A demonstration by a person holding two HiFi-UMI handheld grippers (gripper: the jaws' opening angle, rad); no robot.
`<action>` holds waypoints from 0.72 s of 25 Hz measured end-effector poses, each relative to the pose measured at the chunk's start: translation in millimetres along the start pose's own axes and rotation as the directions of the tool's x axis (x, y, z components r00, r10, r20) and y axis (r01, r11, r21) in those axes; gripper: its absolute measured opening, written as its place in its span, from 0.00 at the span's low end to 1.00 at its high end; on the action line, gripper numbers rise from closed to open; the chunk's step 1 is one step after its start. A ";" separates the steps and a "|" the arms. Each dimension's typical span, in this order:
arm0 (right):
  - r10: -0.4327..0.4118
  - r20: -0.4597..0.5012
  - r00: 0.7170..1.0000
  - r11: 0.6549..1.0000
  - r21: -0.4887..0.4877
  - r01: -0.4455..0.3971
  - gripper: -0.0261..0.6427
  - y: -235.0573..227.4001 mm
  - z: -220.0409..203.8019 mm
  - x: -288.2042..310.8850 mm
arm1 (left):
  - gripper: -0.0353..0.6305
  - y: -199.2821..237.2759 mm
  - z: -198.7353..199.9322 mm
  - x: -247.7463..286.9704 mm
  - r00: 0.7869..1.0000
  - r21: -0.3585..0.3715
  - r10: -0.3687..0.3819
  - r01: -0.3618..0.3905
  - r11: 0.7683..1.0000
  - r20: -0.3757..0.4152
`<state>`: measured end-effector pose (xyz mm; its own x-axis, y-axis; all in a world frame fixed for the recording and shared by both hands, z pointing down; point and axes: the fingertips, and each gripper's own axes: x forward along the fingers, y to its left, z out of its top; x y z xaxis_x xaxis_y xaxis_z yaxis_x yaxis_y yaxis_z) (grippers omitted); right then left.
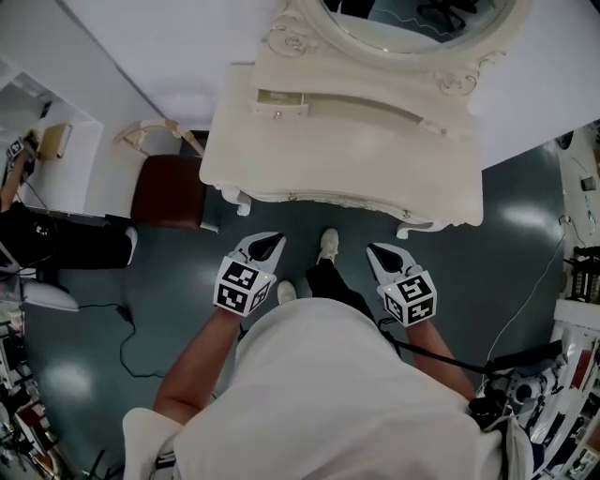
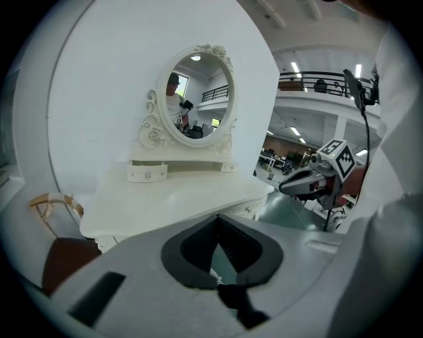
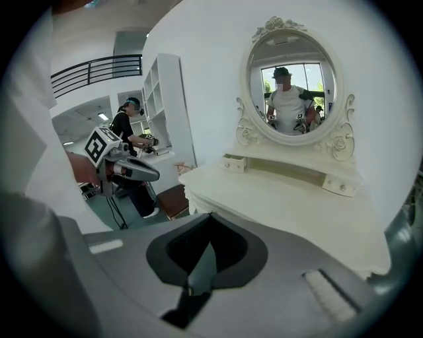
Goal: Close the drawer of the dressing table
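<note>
The person's shirt (image 1: 328, 394) is filling the foreground; beyond it the left claw (image 1: 267, 246) and right claw (image 1: 380, 253) are pointing down and forward, each with jaws pressed together and gripping nothing; the table (image 1: 347, 159) is standing just ahead of both, untouched; the drawer (image 1: 281, 103) is sticking out further ahead of the left claw, below the mirror (image 1: 412, 19); a stool (image 1: 169, 192) is sitting to that claw's left.

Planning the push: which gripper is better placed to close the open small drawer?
Left, probably. The small drawer sits on the dressing table's left side, nearer the left gripper than the right gripper. Both are shut and empty.
</note>
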<state>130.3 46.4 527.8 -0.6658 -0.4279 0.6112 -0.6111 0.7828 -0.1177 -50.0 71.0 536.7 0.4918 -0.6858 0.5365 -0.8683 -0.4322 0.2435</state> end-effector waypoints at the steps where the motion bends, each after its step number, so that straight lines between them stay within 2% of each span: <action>1: 0.008 0.002 1.000 1.000 -0.001 -0.008 0.04 -12.9 7.2 6.7 | 0.06 6.7 7.2 9.7 1.000 -0.006 0.015 -0.015 1.000 -0.007; 3: 0.027 0.006 1.000 1.000 -0.002 -0.027 0.04 -40.1 23.8 20.5 | 0.11 20.2 22.5 29.6 0.999 -0.021 0.043 -0.044 0.999 -0.021; 9: 0.080 0.022 0.997 0.997 -0.023 -0.080 0.04 -118.2 75.3 60.2 | 0.12 78.1 67.9 93.1 0.987 -0.054 0.150 -0.153 0.987 -0.049; 15: 0.097 -0.007 0.995 0.994 -0.038 -0.098 0.04 -184.6 83.8 85.0 | 0.14 126.7 90.4 149.4 0.967 -0.135 0.244 -0.252 0.958 -0.073; 18: 0.090 -0.020 0.996 0.996 -0.026 -0.091 0.04 -204.6 86.5 93.7 | 0.15 145.3 97.1 167.3 0.956 -0.129 0.280 -0.289 0.949 -0.085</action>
<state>155.9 -193.0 541.5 -0.7096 -0.3466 0.6135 -0.5370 0.8297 -0.1523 -87.6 -163.4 583.3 0.2220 -0.7268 0.6500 -0.9741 -0.1364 0.1801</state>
